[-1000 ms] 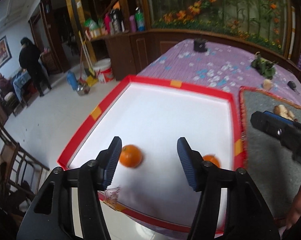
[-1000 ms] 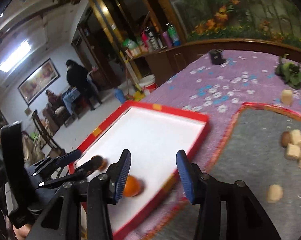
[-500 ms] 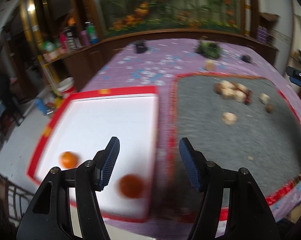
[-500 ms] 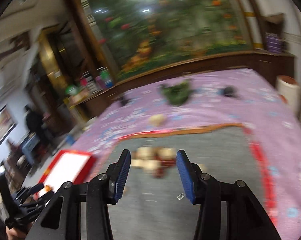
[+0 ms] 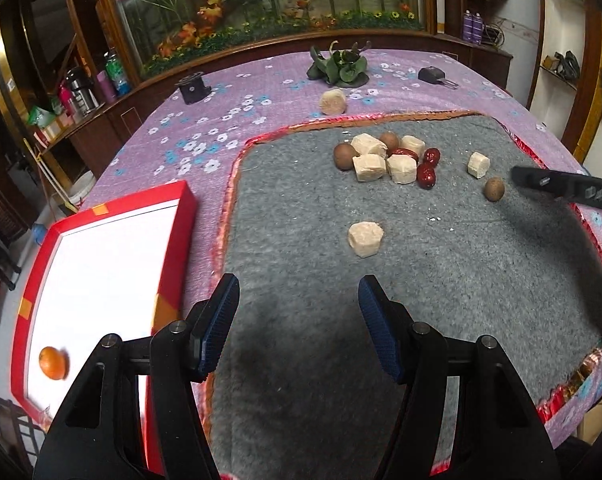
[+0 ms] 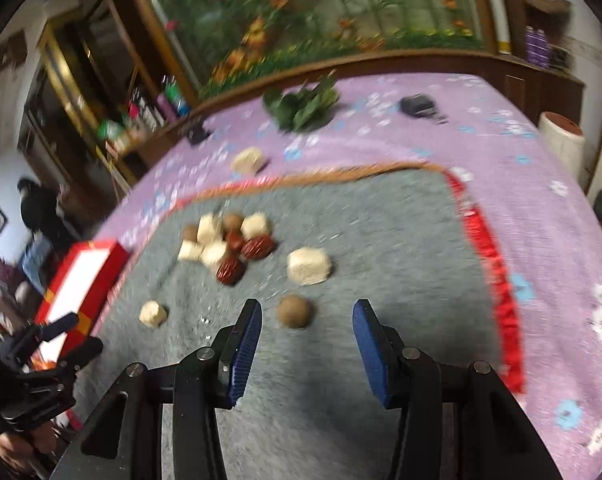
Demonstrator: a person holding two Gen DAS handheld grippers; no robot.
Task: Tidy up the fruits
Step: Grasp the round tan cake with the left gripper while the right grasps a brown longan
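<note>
The counter (image 5: 261, 92) wears a purple flowered cloth, and ahead of both sets of jaws a grey felt mat (image 5: 421, 280) with a red fringe lies flat on it. To the left of the left jaws a red-rimmed white tray (image 5: 181, 216) sits on the cloth just beside the mat. Far beyond the jaws, past the mat's far edge, a pale chunk (image 5: 332, 101), a green leafy bunch (image 5: 341, 67), a small black box (image 5: 195, 89) and a dark gadget (image 5: 433, 75) rest on the cloth.
</note>
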